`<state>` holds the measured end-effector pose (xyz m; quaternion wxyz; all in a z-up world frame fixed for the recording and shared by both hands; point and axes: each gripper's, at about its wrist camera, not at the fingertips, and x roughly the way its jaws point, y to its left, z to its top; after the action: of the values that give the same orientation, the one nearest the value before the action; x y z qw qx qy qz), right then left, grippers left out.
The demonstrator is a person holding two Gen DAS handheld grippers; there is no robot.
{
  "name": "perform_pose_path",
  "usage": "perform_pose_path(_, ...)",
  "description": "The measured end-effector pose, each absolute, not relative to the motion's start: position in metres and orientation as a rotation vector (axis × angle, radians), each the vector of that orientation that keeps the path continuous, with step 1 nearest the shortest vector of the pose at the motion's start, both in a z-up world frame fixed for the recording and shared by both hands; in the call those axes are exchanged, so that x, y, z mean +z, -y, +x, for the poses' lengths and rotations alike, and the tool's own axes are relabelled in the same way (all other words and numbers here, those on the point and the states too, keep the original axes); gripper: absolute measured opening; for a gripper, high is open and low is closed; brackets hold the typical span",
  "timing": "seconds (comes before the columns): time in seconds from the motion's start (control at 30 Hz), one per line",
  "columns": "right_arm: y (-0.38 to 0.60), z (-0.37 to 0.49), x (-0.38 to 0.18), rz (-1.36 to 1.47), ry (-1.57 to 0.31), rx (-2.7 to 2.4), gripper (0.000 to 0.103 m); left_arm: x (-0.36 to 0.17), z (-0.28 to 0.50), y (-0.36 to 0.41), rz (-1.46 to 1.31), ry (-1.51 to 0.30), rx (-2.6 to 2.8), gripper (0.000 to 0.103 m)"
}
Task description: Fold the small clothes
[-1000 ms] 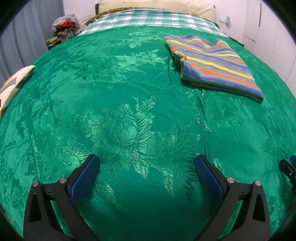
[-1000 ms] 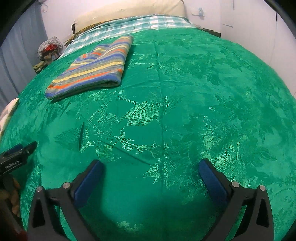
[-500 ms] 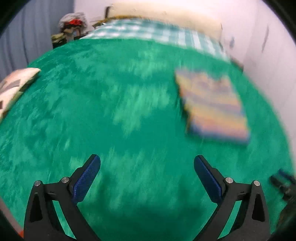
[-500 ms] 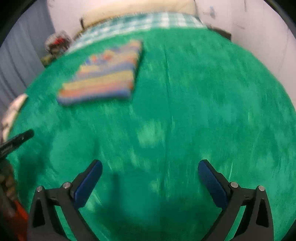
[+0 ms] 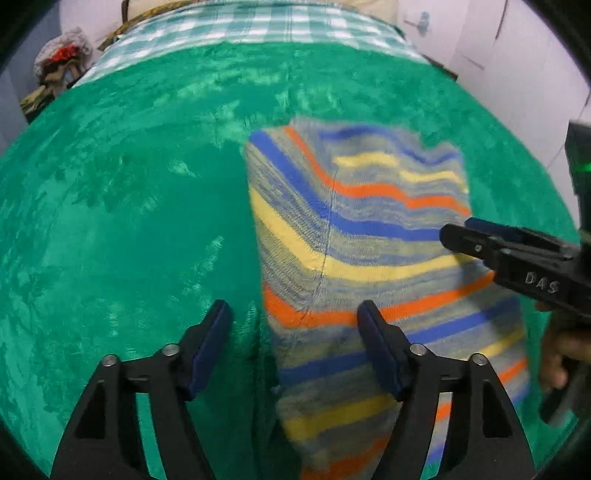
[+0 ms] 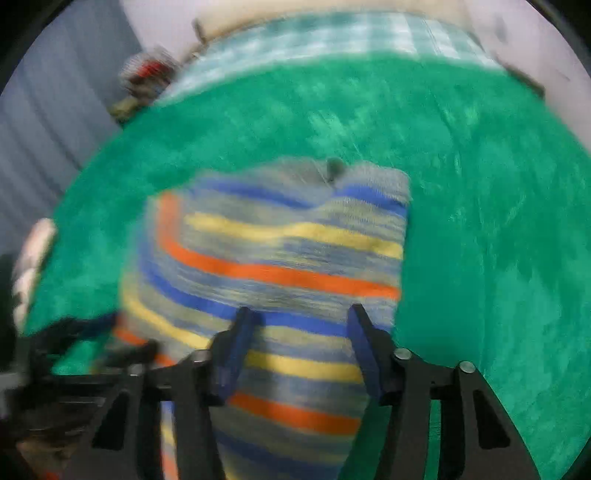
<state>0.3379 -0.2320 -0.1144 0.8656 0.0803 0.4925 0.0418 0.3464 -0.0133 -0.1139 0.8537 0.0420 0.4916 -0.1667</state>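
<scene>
A folded striped knit garment (image 5: 354, 236), in blue, yellow, orange and grey, lies on the green bedspread (image 5: 129, 206). My left gripper (image 5: 295, 339) is open just above the garment's near left edge; one finger is over the bedspread, the other over the cloth. My right gripper (image 6: 299, 347) is open above the garment (image 6: 280, 254) near its right side, jaws partly narrowed. The right gripper also shows at the right of the left wrist view (image 5: 517, 258), over the garment's right edge. The right wrist view is blurred.
A green-and-white checked sheet (image 5: 258, 26) and a pillow lie at the bed's head. A pile of clothes (image 5: 59, 62) sits at the far left. White walls stand to the right, a grey curtain (image 6: 44, 122) to the left.
Both grippers have moved forward across the bed to the striped garment, which now fills the near view. Both pairs of jaws stand narrower than before.
</scene>
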Motion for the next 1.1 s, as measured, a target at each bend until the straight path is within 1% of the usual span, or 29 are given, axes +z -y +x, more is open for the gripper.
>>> perform_pose_path(0.03,0.231,0.333,-0.108,0.155,-1.003,0.094,0.047,-0.106,0.341,0.006,0.084,-1.009,-0.349,0.089)
perform_pose_path(0.07,0.232,0.329,-0.101,0.156,-0.987,0.098,0.047,-0.098,0.334,-0.001,0.074,-0.977,-0.359,0.096)
perform_pose_path(0.1,0.233,0.317,-0.090,0.169,-0.961,0.108,0.047,-0.094,0.329,-0.007,0.065,-0.958,-0.375,0.096)
perform_pose_path(0.13,0.233,0.306,-0.084,0.176,-0.945,0.118,0.051,-0.092,0.325,-0.013,0.057,-0.949,-0.391,0.096)
perform_pose_path(0.2,0.237,0.279,-0.070,0.182,-0.907,0.136,0.065,-0.097,0.322,-0.022,0.033,-0.977,-0.414,0.096)
perform_pose_path(0.23,0.240,0.269,-0.067,0.186,-0.896,0.136,0.079,-0.103,0.323,-0.025,0.014,-0.996,-0.418,0.096)
perform_pose_path(0.27,0.245,0.259,-0.067,0.202,-0.885,0.136,0.086,-0.106,0.328,-0.027,-0.004,-1.014,-0.415,0.096)
perform_pose_path(0.43,0.272,0.261,-0.091,0.313,-0.940,0.113,0.085,-0.129,0.361,-0.024,-0.167,-1.103,-0.424,0.096)
perform_pose_path(0.5,0.277,0.274,-0.101,0.399,-0.950,0.135,0.084,-0.133,0.367,-0.014,-0.174,-1.126,-0.442,0.096)
perform_pose_path(0.53,0.278,0.287,-0.110,0.466,-0.965,0.168,0.082,-0.134,0.372,-0.008,-0.155,-1.130,-0.448,0.094)
perform_pose_path(0.57,0.278,0.294,-0.116,0.498,-0.980,0.183,0.076,-0.135,0.374,0.000,-0.132,-1.129,-0.456,0.081)
perform_pose_path(0.6,0.275,0.303,-0.124,0.539,-0.999,0.198,0.072,-0.136,0.375,0.005,-0.118,-1.133,-0.465,0.070)
perform_pose_path(0.63,0.270,0.310,-0.131,0.568,-1.005,0.214,0.063,-0.137,0.376,0.011,-0.120,-1.146,-0.487,0.040)
perform_pose_path(0.67,0.263,0.313,-0.133,0.565,-1.007,0.227,0.043,-0.136,0.379,0.013,-0.133,-1.163,-0.505,0.021)
perform_pose_path(0.7,0.255,0.318,-0.134,0.529,-1.022,0.229,0.031,-0.132,0.379,0.015,-0.135,-1.164,-0.495,0.020)
perform_pose_path(0.77,0.243,0.318,-0.125,0.445,-1.020,0.193,0.022,-0.111,0.373,0.014,-0.126,-1.112,-0.496,0.017)
perform_pose_path(0.87,0.238,0.306,-0.086,0.418,-0.932,0.216,0.020,-0.072,0.358,0.008,-0.108,-1.036,-0.529,0.016)
perform_pose_path(0.93,0.233,0.298,-0.061,0.409,-0.892,0.244,0.020,-0.047,0.344,0.002,-0.078,-0.986,-0.540,0.016)
perform_pose_path(1.0,0.228,0.289,-0.043,0.403,-0.865,0.271,0.020,-0.039,0.338,-0.003,-0.067,-0.977,-0.542,0.017)
perform_pose_path(1.03,0.227,0.286,-0.039,0.412,-0.869,0.280,0.021,-0.042,0.336,-0.007,-0.068,-0.993,-0.531,0.028)
perform_pose_path(1.07,0.226,0.285,-0.040,0.421,-0.881,0.280,0.023,-0.053,0.332,-0.011,-0.058,-1.027,-0.487,0.052)
perform_pose_path(1.1,0.225,0.284,-0.047,0.425,-0.915,0.271,0.027,-0.065,0.329,-0.017,-0.036,-1.051,-0.431,0.064)
